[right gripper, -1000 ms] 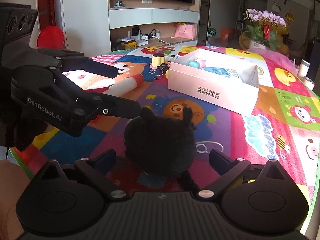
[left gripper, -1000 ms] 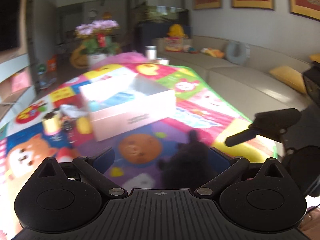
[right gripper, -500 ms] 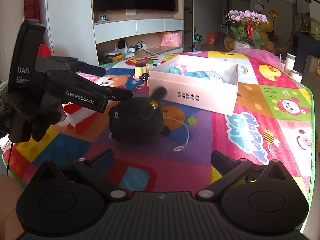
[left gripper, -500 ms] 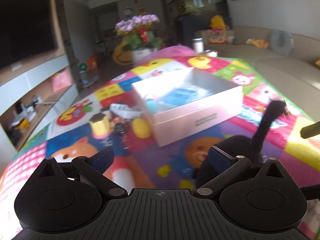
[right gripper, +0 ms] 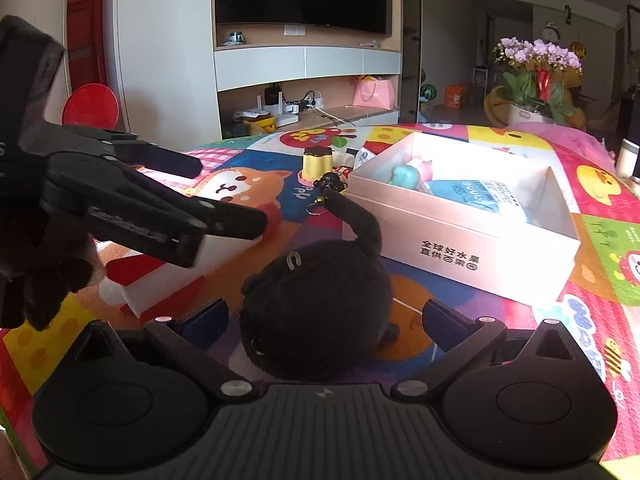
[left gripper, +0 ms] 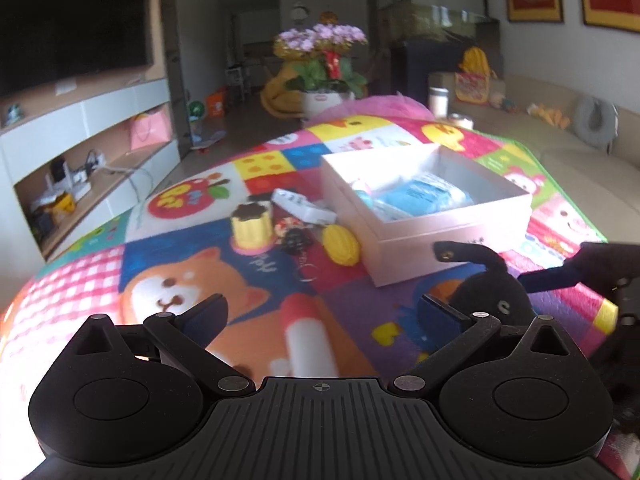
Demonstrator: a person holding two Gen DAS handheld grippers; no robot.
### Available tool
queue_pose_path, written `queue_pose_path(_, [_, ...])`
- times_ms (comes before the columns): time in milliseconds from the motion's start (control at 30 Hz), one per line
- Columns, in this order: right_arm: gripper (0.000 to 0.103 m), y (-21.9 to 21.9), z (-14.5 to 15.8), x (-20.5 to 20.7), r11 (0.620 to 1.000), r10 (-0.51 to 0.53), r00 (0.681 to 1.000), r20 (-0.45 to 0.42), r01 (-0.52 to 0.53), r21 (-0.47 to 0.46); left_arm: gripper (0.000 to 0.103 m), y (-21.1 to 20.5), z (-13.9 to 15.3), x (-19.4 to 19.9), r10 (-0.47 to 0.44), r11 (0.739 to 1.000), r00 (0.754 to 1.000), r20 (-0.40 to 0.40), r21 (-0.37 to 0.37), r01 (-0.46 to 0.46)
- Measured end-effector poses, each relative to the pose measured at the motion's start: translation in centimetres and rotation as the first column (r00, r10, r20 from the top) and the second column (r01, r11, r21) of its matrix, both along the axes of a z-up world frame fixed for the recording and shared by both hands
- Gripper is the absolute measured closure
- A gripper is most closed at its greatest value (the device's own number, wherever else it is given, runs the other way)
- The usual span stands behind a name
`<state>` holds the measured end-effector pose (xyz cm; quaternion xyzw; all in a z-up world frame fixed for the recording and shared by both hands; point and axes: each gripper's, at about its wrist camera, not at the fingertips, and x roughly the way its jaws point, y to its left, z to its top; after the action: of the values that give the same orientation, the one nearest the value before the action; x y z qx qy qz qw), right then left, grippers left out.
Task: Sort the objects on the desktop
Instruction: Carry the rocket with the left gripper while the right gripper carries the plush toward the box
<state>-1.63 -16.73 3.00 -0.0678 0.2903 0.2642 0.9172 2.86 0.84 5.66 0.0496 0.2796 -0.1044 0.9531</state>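
A pale pink box [right gripper: 472, 240] stands open on the colourful mat [left gripper: 168, 272], and everything else is placed from it. Inside lie a blue packet [right gripper: 476, 196] along its middle and two small figures, one teal [right gripper: 406, 176] and one pink [right gripper: 423, 168], in the corner nearest the yellow cup [right gripper: 317, 163].

Just outside the box, on the cup's side, sit a dark keyring charm [right gripper: 330, 182], a yellow oval toy [left gripper: 341, 245] and a white packet [left gripper: 302, 207]. The black plush toy [right gripper: 316, 304] lies on the mat in front of the box's long printed wall, near it but apart, its tail [right gripper: 358, 222] curling up toward that wall.

The right gripper [right gripper: 322, 322] has its jaws spread wide, one on each side of the plush, not pressing it. The left gripper [left gripper: 322, 312] is also spread wide with nothing between its jaws; it hovers over the mat, with the plush off to its right edge.

Only the right wrist view shows the printing on the box wall, the two figures clearly, and a white block with red marking [right gripper: 188, 268] on the mat under the left gripper. Only the left wrist view shows the oval toy and the sofa [left gripper: 580, 168] beyond the box. In that view the box's contents are blurred.
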Motion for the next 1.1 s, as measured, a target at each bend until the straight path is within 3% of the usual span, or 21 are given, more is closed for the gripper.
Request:
queue_pose_path(100, [0.006,0.5,-0.7,1.4,1.000,-0.001,0.999,-0.046,0.002,0.014,0.000,1.7,-0.5,-0.9,0.018,0.999,0.999,-0.050,-0.048,-0.020])
queue_pose_path(133, [0.019,0.6,-0.9,1.6,1.000,0.009,0.998,-0.069,-0.007,0.023,0.000,1.9,-0.9,-1.2,0.013,0.999,0.998,-0.066,-0.051,-0.017])
queue_pose_path(367, [0.021,-1.5,-0.6,-0.5,0.997,-0.031,0.994,-0.104,0.038,0.061,0.001,0.8,-3.7,-2.0,0.003,1.000,0.994,-0.113,-0.008,-0.003])
queue_pose_path(433, [0.021,-2.5,-0.2,-2.0,0.997,-0.061,0.995,-0.081,0.064,0.034,0.008,0.2,-3.9,-2.1,0.001,1.000,0.994,-0.106,0.011,0.000])
queue_pose_path(500, [0.021,-3.4,0.1,-3.4,0.995,-0.097,0.994,-0.044,0.096,-0.009,0.036,-0.2,-4.1,-2.2,-0.005,1.000,0.994,-0.111,0.021,0.008])
queue_pose_path(633, [0.020,-5.0,0.0,-5.4,0.987,-0.154,0.988,-0.011,0.153,-0.052,0.040,-0.4,-4.2,-2.6,-0.011,0.999,0.994,-0.106,0.030,0.014])
queue_pose_path(700, [0.020,-5.5,-0.3,-5.5,0.985,-0.170,0.985,-0.032,0.169,-0.035,0.058,-0.2,-4.3,-2.9,-0.009,0.999,0.994,-0.107,0.049,0.015])
queue_pose_path(733, [0.020,-5.6,-0.4,-5.4,0.984,-0.178,0.983,-0.040,0.177,-0.029,0.061,0.0,-4.3,-3.0,-0.005,0.998,0.994,-0.108,0.057,0.011])
queue_pose_path(933, [0.019,-5.2,-0.9,-5.1,0.984,-0.177,0.983,-0.057,0.177,0.005,0.061,2.5,-4.3,-3.2,0.083,0.992,0.991,-0.106,0.108,-0.071])
queue_pose_path(1100, [0.018,-4.7,-1.3,-5.1,0.984,-0.178,0.983,-0.038,0.178,-0.023,0.048,1.9,-4.0,-2.3,0.029,0.995,0.994,-0.107,0.097,-0.018])
